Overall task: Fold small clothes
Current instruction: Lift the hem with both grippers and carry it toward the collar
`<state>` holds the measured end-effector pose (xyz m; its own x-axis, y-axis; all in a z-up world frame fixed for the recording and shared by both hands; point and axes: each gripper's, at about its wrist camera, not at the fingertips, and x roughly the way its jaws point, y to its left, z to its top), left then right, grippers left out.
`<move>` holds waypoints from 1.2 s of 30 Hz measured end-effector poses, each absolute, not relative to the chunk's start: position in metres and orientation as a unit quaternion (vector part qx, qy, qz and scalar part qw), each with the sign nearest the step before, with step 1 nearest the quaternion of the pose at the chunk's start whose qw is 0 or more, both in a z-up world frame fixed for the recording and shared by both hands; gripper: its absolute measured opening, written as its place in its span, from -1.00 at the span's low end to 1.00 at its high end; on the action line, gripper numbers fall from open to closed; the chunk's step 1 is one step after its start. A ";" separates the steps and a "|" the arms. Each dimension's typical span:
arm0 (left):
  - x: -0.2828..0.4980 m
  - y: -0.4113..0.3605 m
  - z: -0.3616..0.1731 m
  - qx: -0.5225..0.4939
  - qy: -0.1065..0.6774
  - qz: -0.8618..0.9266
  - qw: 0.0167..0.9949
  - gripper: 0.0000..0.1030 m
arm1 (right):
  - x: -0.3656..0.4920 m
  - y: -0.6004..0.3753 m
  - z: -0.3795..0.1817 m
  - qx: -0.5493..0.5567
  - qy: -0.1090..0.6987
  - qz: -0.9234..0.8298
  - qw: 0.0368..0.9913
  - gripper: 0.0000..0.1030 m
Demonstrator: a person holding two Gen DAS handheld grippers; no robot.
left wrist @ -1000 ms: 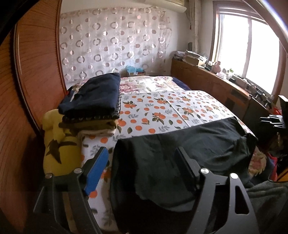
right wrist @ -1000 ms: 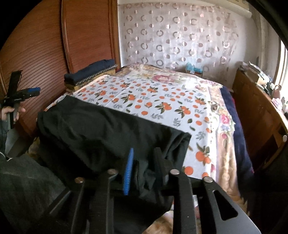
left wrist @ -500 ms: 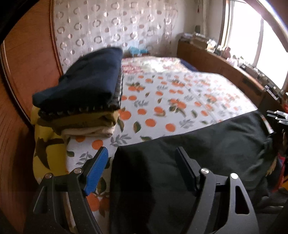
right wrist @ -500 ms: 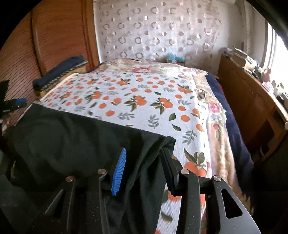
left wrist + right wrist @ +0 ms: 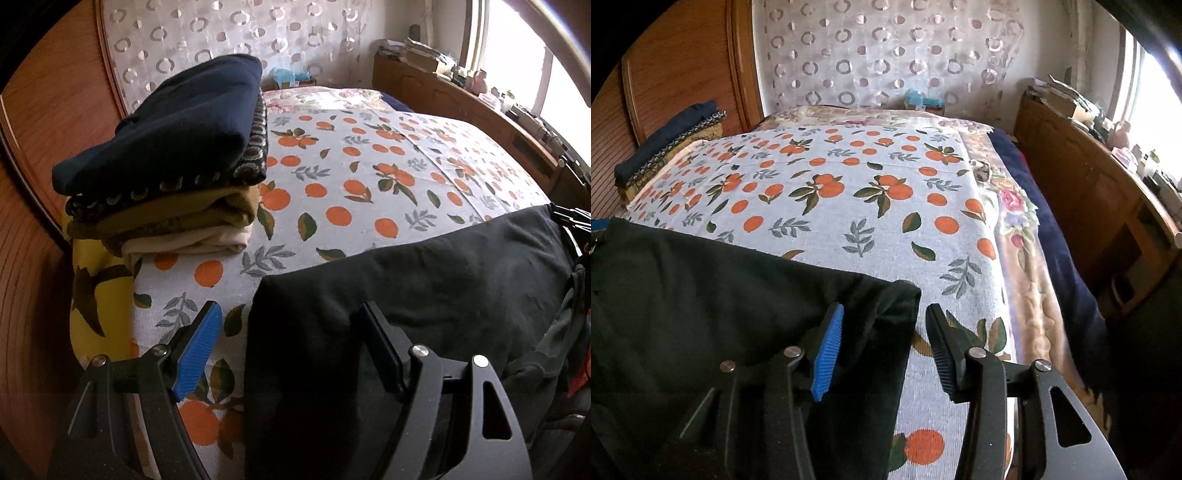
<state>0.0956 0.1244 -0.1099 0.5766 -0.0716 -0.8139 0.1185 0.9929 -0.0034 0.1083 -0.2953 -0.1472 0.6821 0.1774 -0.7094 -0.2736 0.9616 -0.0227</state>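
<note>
A black garment (image 5: 424, 295) lies flat across the near edge of the bed, on the orange-print sheet (image 5: 351, 184). My left gripper (image 5: 291, 332) is open and straddles the garment's left corner, with nothing pinched. In the right wrist view the same black garment (image 5: 720, 295) fills the lower left. My right gripper (image 5: 884, 332) is open around the garment's right corner. The blue pad (image 5: 827, 358) is over the cloth and the other finger (image 5: 942, 350) is over the sheet.
A stack of folded clothes (image 5: 177, 155), navy on top, sits at the bed's left edge by the wooden wardrobe (image 5: 33, 258); it also shows in the right wrist view (image 5: 665, 144). A wooden cabinet (image 5: 1108, 221) runs along the right side under the window.
Both grippers moved forward and down toward the bed. The right gripper, narrow and around the garment edge a second ago, has opened wide. The garment now lies flat on the sheet.
</note>
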 end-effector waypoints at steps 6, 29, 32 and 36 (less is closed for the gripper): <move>0.107 0.141 -0.114 -0.006 0.470 -0.061 0.880 0.51 | 0.116 -0.302 -0.150 -0.050 0.385 0.132 0.912 0.01; 0.090 0.132 -0.097 -0.015 0.433 -0.086 0.897 -0.79 | 0.087 -0.305 -0.134 -0.038 0.335 0.223 0.914 -0.86; 0.062 0.129 -0.060 -0.038 0.378 -0.096 0.920 -0.80 | 0.062 -0.314 -0.109 -0.023 0.299 0.228 0.926 -0.86; 0.023 0.119 0.002 -0.042 0.306 -0.118 0.944 -0.81 | 0.019 -0.326 -0.049 -0.028 0.224 0.235 0.945 -0.87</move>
